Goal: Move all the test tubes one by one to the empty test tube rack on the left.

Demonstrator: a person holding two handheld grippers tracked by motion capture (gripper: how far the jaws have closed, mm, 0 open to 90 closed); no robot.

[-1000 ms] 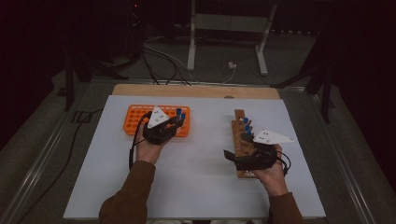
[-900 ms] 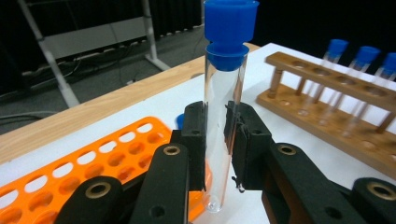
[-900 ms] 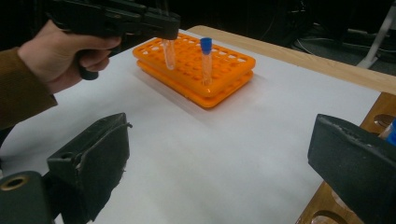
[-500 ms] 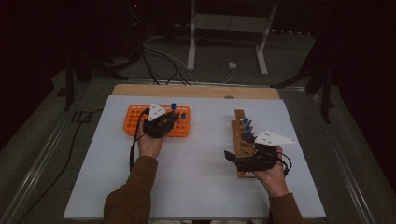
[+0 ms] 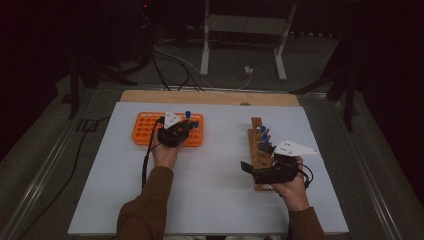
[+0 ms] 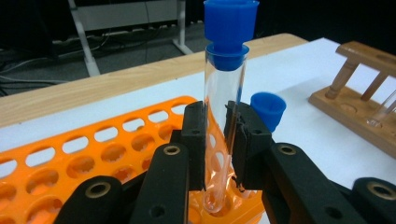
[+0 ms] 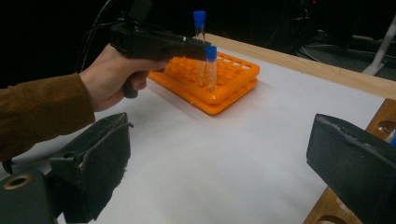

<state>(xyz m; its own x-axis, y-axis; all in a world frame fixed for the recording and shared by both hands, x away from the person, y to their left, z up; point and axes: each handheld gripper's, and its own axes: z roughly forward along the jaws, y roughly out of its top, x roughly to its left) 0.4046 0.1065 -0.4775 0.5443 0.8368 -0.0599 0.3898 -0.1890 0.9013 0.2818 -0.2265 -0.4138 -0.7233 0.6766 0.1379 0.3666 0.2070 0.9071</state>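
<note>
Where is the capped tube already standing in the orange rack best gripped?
On the clear glass of the standing tube just under its blue cap, from the side. It stands upright, its lower part sunk in the orange rack; only the upper length is exposed.

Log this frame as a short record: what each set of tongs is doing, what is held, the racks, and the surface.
left tongs: left tongs shut on a clear glass test tube with a blue cap, tube upright, its bottom at a hole of the orange rack
right tongs: right tongs open, nothing between them, beside the wooden rack
orange plastic tube rack: one more blue-capped tube stands in it
brown wooden tube rack: several blue-capped tubes stand in it
surface: white board on the table
</note>
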